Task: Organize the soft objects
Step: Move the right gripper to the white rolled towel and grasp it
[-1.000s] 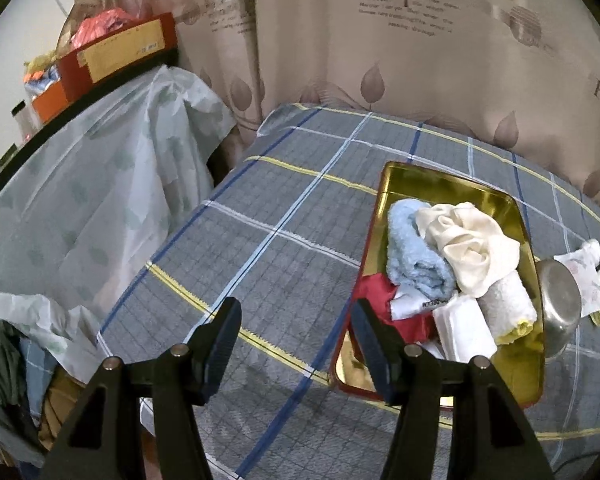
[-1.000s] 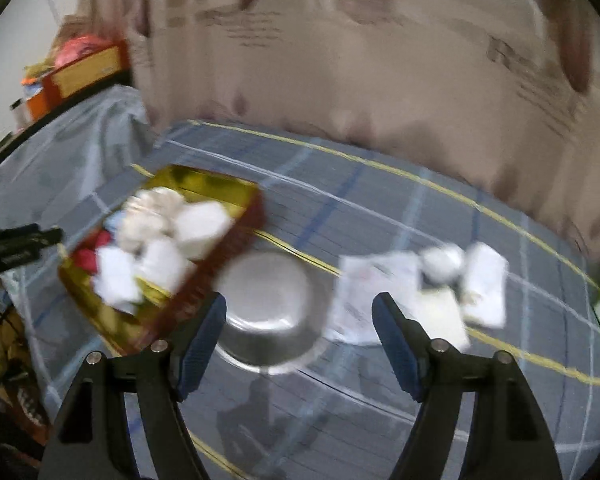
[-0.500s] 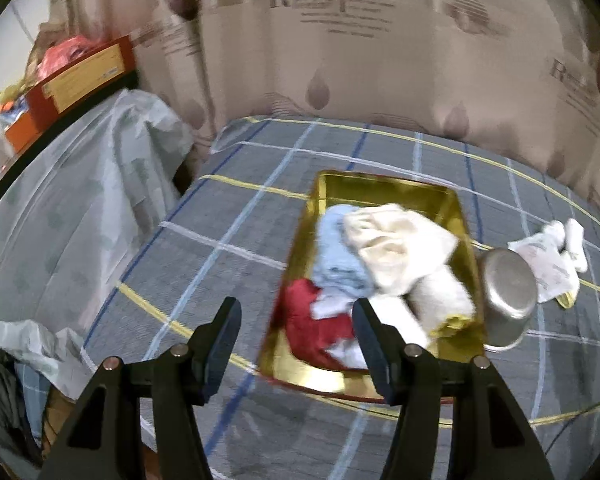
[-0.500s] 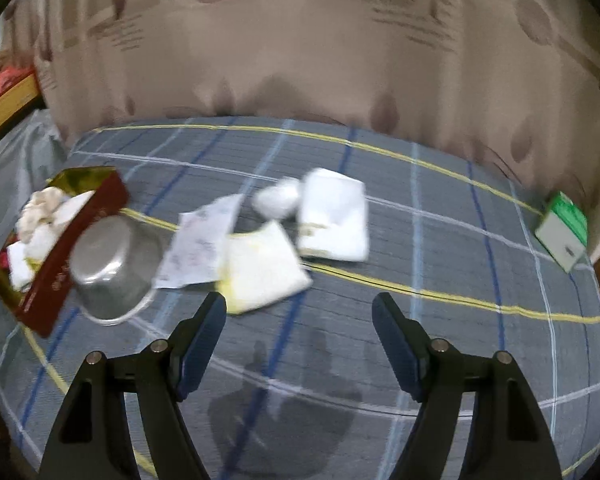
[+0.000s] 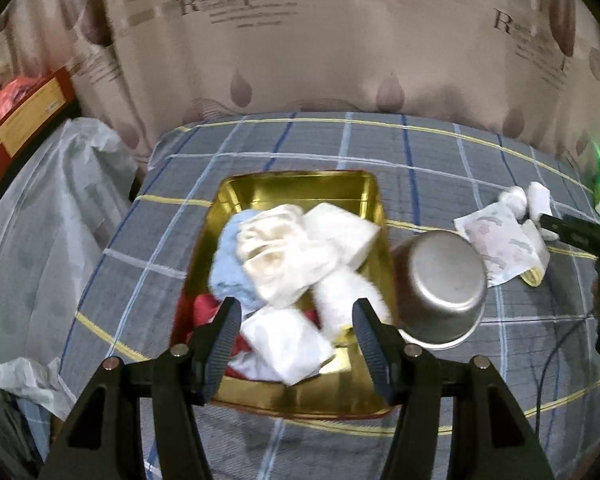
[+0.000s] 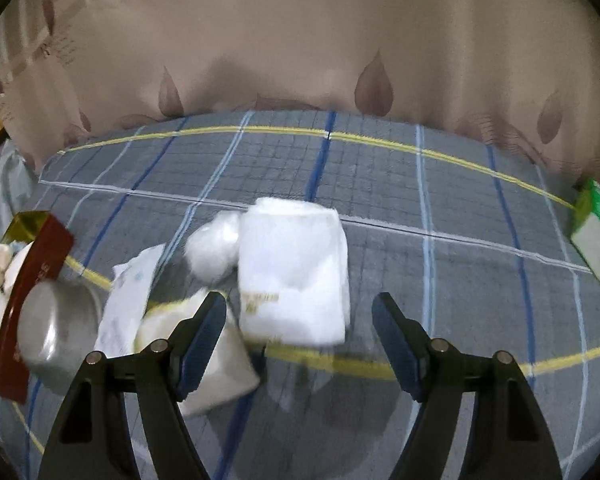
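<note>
A gold tin tray (image 5: 300, 186) with red sides sits on the grey checked cloth, holding a blue towel (image 5: 228, 276), a cream cloth (image 5: 280, 256), a red cloth (image 5: 204, 310) and white folded pieces. My left gripper (image 5: 296, 322) hovers open over the tray's near end, nothing between its fingers. In the right wrist view a white folded cloth (image 6: 292, 276), a white ball (image 6: 216, 248), a printed paper-like piece (image 6: 128, 300) and a yellow-edged cloth (image 6: 216, 364) lie loose. My right gripper (image 6: 300, 322) hangs open above the white folded cloth.
An upturned steel bowl (image 5: 440, 288) stands against the tray's right side. A green and white box (image 6: 596, 232) lies at the far right. A patterned curtain (image 5: 340, 40) backs the surface. To the left a plastic-covered mound (image 5: 40, 220) and a red box (image 5: 28, 116) stand beside it.
Both views have swung. The tray slid from the right to between the left fingers. The right view left the bowl and tray behind and now centres on the loose white cloths, seen closer.
</note>
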Demonstrator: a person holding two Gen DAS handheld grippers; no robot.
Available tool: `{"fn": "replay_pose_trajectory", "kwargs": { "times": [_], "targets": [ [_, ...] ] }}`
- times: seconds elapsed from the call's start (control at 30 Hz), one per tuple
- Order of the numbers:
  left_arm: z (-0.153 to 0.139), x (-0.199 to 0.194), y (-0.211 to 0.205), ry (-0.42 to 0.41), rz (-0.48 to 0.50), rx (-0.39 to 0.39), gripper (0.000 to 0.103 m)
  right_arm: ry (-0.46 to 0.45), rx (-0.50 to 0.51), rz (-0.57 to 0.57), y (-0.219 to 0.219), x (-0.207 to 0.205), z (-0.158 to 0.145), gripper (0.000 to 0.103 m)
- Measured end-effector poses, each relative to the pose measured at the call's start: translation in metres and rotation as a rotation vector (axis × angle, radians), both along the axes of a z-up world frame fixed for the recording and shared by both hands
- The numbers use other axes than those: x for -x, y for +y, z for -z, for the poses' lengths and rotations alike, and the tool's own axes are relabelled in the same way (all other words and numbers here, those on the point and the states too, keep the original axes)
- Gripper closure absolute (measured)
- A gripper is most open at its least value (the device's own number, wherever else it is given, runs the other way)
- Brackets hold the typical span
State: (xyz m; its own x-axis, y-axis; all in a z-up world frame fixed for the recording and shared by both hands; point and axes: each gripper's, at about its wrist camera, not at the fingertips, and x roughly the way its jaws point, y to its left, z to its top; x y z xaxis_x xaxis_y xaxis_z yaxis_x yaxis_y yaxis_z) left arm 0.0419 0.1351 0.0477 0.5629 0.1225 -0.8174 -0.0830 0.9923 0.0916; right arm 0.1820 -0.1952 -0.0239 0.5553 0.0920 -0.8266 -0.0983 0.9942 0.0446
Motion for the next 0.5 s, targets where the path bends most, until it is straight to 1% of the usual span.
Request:
{"fn": "replay_pose_trajectory", "kwargs": {
  "times": [0.07,0.2,0.27,0.3,0.37,0.4,0.5],
  "targets": [
    [-0.001,-0.006,-0.009,0.004,0.019,-0.007,0.044,0.027,0.007,-0.013,0.003,-0.012,0.007,0.03],
    [0.0,-0.021,-0.032,0.016,0.06,-0.009,0.044,0.04,0.015,-0.015,0.004,-0.029,0.019,0.03],
    [0.0,-0.028,-0.045,0.024,0.083,-0.012,0.044,0.039,0.015,-0.001,0.001,-0.033,0.023,0.035],
    [0.0,-0.032,-0.052,0.026,0.098,-0.014,0.044,0.038,0.008,0.004,-0.002,-0.034,0.024,0.042],
    [0.0,-0.04,-0.068,0.03,0.13,-0.019,0.044,0.042,-0.017,0.02,-0.009,-0.033,0.027,0.048],
    [0.0,-0.044,-0.077,0.036,0.152,-0.007,0.044,0.036,-0.03,0.03,-0.013,-0.03,0.027,0.054],
    [-0.001,-0.059,-0.102,0.058,0.199,0.021,0.044,0.022,-0.034,0.046,-0.021,-0.021,0.026,0.059]
  ]
}}
